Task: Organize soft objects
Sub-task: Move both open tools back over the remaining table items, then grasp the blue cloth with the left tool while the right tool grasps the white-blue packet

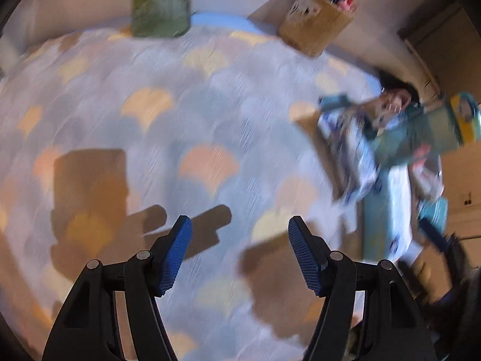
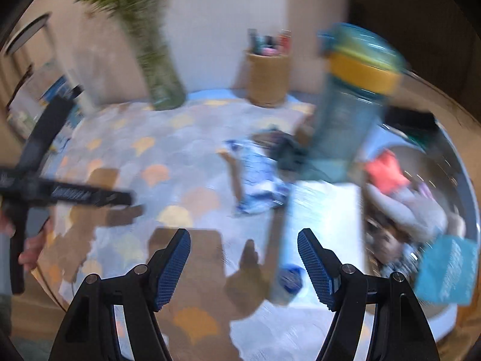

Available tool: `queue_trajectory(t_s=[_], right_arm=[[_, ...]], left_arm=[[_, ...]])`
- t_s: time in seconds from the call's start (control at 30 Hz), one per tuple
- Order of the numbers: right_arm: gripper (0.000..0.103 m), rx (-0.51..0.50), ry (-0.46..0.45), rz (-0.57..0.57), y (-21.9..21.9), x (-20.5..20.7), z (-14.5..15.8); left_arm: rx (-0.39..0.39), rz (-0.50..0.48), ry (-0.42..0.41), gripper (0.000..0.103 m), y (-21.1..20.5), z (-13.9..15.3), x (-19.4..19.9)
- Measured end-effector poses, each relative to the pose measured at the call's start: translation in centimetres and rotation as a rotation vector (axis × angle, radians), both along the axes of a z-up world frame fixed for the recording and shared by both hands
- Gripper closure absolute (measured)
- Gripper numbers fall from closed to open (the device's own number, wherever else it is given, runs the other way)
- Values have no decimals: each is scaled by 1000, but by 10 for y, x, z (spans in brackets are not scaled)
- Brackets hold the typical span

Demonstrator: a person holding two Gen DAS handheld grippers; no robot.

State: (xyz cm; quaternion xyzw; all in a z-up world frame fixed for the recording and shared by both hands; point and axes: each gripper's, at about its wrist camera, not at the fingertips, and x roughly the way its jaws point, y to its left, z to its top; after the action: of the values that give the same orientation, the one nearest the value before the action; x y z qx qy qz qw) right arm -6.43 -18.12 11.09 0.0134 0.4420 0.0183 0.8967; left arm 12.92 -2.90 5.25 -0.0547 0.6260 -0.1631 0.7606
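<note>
Both views are blurring. In the left wrist view, the left hand-held gripper [image 1: 240, 225] is pointing down at the worktop [image 1: 186, 114], which is wearing a pale cloth with a shell pattern, and its jaws are standing wide with nothing between them. The soft objects are lying at the right of this frame: a blue and white cloth [image 1: 354, 156] and a teal cloth [image 1: 402, 141] just beside it.

In the right wrist view, the right hand-held gripper [image 2: 244, 239] is also gaping wide and holding nothing. The blue and white cloth [image 2: 260, 177] is sitting in the middle of the frame. A round basin [image 2: 463, 186] at the right is holding more soft things, among them a red cloth [image 2: 386, 173]. A teal bottle [image 2: 351, 102] is standing near it. A vase [image 2: 163, 81] and a pen holder [image 2: 267, 78] are standing at the far edge.
</note>
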Motion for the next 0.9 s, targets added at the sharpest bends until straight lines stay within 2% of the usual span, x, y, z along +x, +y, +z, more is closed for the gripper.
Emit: queue_trajectory(t_s=[0.13,0.23,0.3,0.37,0.43,0.5,0.57,0.67,0.73,0.77,0.8,0.83,0.9], right_arm=[[31,-215,-63,38,29,31,-21],[31,-315,-62,19,35,53,-37],[31,-378,-63,15,40,67,-48],[31,-446,-56,28,48,77,-60],[31,-503,-51,37,54,83,-69],[31,-525,-44,40,56,88,-75],[31,-543,-35,23,57,91,-79],[31,-580,9,-21,54,103,-90],[31,-592,46,-45,53,110,-98],[34,-587,40,-50,52,112,-99],[49,-599,35,-58,53,112,-99],[55,-646,33,-68,55,114,-100],[59,-633,25,-50,56,115,-99]], left_arm=[[-44,-74,-104,38,-42,9,53],[-82,-165,-149,33,-80,10,90],[-105,-228,-142,32,-103,4,106],[-122,-331,-112,32,-134,-8,118],[-101,-408,-110,32,-156,-19,122],[-79,-432,-113,32,-170,-31,129],[-99,-419,-77,32,-175,-43,136],[-152,-432,-86,34,-176,-42,135],[-138,-476,-105,51,-180,-42,126],[-98,-502,-135,70,-183,-42,120],[-58,-517,-164,86,-185,-42,116],[-33,-528,-201,89,-185,-41,110],[-43,-525,-232,95,-183,-41,105]])
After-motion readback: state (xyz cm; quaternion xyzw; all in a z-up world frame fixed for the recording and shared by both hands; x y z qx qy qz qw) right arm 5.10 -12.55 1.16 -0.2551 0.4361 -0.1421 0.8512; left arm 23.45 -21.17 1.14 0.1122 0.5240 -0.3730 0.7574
